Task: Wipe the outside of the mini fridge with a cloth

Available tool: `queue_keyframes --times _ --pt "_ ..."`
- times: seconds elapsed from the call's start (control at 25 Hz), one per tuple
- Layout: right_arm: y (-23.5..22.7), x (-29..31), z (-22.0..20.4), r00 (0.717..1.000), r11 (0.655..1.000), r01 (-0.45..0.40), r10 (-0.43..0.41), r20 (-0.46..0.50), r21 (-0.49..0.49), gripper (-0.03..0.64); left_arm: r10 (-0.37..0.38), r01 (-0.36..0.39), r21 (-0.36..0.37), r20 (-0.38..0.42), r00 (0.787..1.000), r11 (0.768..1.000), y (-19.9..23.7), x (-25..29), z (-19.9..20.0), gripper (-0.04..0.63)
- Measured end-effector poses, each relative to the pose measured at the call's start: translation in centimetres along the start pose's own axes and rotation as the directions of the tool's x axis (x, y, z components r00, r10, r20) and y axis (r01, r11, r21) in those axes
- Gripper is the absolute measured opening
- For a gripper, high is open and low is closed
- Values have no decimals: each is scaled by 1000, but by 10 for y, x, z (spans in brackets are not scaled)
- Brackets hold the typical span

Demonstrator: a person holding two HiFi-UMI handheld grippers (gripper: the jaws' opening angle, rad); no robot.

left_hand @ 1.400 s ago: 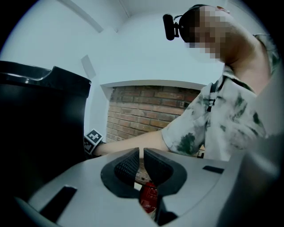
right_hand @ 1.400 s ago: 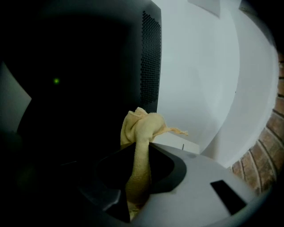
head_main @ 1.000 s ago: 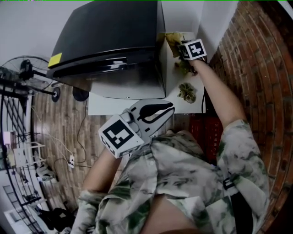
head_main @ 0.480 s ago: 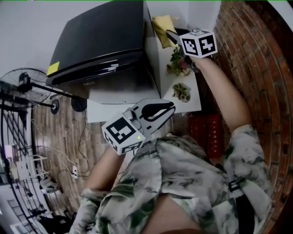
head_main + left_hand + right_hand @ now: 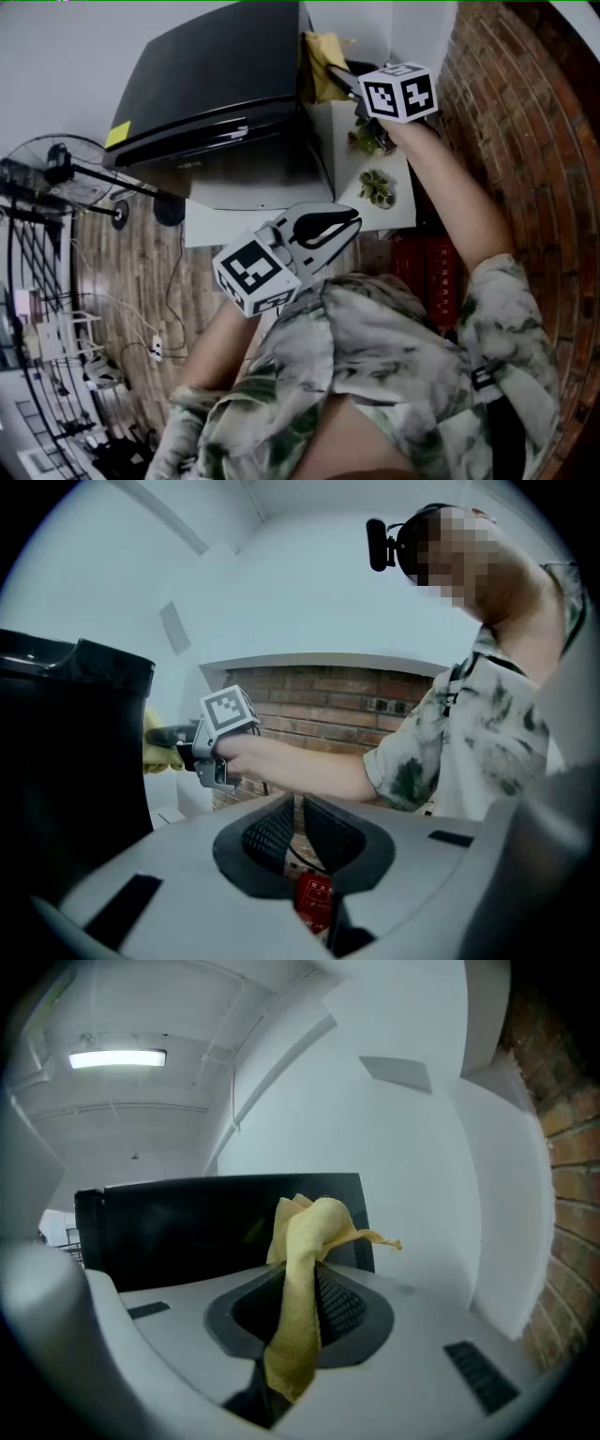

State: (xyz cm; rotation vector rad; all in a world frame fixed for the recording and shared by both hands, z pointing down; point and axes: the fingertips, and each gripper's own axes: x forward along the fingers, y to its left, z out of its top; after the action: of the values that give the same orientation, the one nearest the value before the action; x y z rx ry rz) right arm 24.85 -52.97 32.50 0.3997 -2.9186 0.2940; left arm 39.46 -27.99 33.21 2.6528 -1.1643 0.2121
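The black mini fridge (image 5: 216, 84) stands on a white base against the white wall; it also shows as a dark block in the left gripper view (image 5: 66, 761) and the right gripper view (image 5: 187, 1222). My right gripper (image 5: 342, 75) is shut on a yellow cloth (image 5: 323, 52) and holds it at the fridge's upper right side edge. The cloth (image 5: 300, 1279) hangs bunched between the jaws, close to the fridge. The left gripper view shows the right gripper (image 5: 164, 735) with the cloth (image 5: 155, 747) against the fridge's side. My left gripper (image 5: 352, 217) is shut and empty, held low by my chest, apart from the fridge.
A white side table (image 5: 398, 217) to the right of the fridge carries two small plants (image 5: 380, 187). A red crate (image 5: 427, 272) sits below it. A brick wall (image 5: 525, 112) runs along the right. A standing fan (image 5: 56, 173) and cables are at the left.
My right gripper has carried the yellow cloth from over the side table up and left to the fridge's right edge. The left gripper has stayed where it was.
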Motion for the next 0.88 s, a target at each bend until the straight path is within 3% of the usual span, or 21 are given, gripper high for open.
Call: queue_keyframes --times 0.52,0.88 --pt "-27 30 -106 987 998 51 -43 -154 49 84 63 -63 -34 -16 998 997 0 -8 -13 29" --pt "-39 51 -185 956 995 85 -65 -286 58 84 74 -74 -50 -11 997 996 -1 -4 -16 29"
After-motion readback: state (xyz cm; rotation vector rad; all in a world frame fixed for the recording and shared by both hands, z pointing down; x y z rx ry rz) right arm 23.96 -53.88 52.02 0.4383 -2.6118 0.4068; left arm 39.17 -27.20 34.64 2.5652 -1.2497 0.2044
